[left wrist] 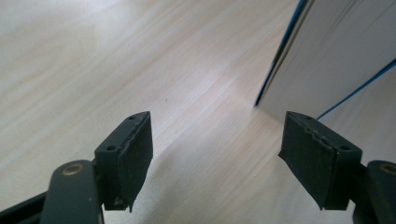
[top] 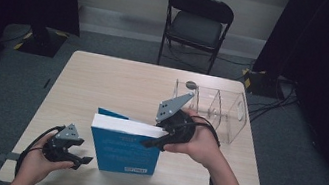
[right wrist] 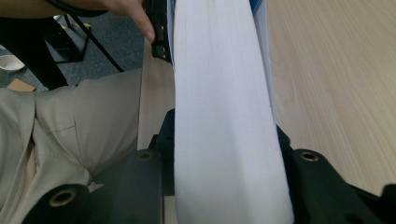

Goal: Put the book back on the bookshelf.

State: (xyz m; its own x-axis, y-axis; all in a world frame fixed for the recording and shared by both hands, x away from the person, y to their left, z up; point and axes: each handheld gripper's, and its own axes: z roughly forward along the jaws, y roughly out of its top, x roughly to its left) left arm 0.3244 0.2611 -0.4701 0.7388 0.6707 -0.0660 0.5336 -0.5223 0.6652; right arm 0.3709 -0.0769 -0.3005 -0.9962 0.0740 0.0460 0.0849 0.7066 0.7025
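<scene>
A blue-covered book (top: 124,153) stands upright on its edge on the pale wooden table (top: 103,82), its white page block facing up. My right gripper (top: 155,141) comes in from the right and is shut on the book's top corner. In the right gripper view the thick white page block (right wrist: 219,107) runs up between the two black jaws. My left gripper (top: 81,162) sits low at the table's near left, just left of the book. Its jaws are open with nothing between them (left wrist: 217,154). The book's edge (left wrist: 336,56) stands off to the right, beyond the jaws.
A clear plastic organiser (top: 217,112) with several compartments stands at the table's right, behind my right hand. A small dark round thing (top: 190,84) lies beside it. A black folding chair (top: 197,22) stands past the far edge. The person's lap (right wrist: 70,130) is near the front edge.
</scene>
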